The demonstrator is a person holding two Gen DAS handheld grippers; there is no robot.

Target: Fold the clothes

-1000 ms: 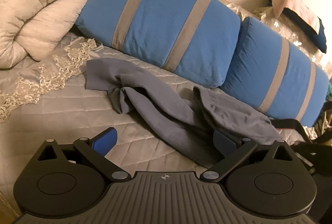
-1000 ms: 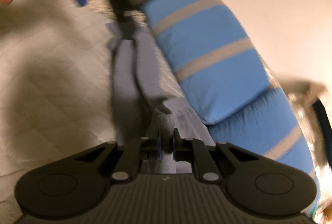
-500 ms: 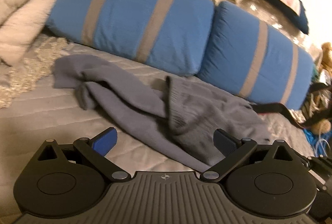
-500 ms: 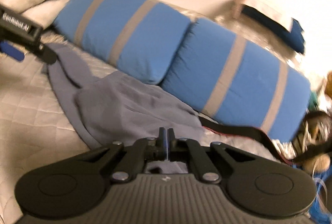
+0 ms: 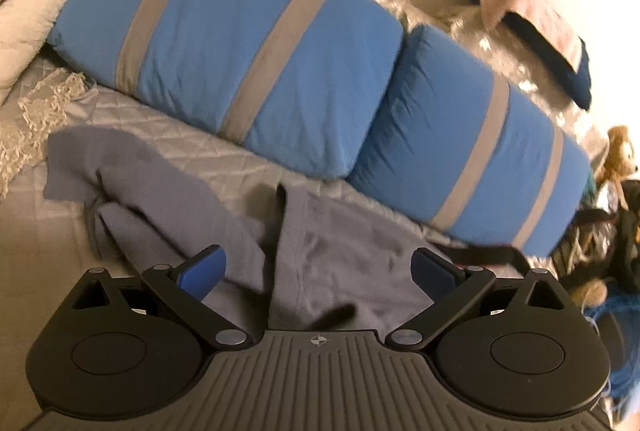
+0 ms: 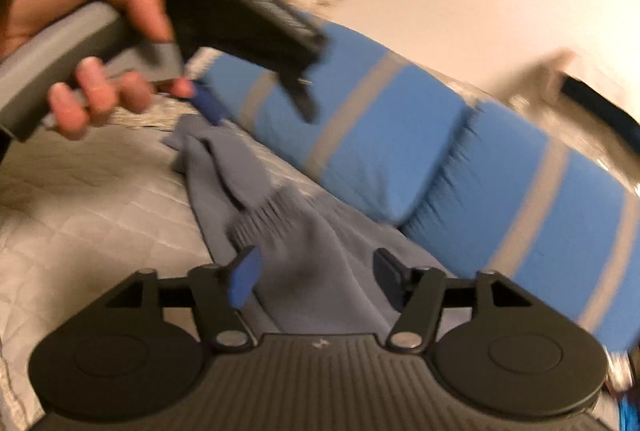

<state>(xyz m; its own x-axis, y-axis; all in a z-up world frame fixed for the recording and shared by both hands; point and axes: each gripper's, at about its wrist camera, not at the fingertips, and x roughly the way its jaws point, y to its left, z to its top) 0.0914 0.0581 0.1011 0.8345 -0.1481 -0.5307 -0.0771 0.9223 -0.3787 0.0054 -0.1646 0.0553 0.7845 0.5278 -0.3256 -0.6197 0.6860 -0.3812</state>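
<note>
Grey garment loose on bed, both grippers empty.
Quilted bed [image 5: 168, 127]; blue striped pillows [image 5: 240, 43] at 12 o'clock. Grey garment [image 5: 340, 255] lies crumpled at 6, likely trousers. Left gripper [image 5: 318, 267] jaws apart; right gripper [image 6: 316, 273] jaws opening, nothing clamped.

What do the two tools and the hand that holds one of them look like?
Each tool, the left tool and the right tool, has a ribbed dark grey base with a small emblem, two round black discs, black link arms with silver pivot pins, and blue pads. From the right wrist view, the left tool has a grey handle and a black body with white lettering. The hand is bare.
</note>
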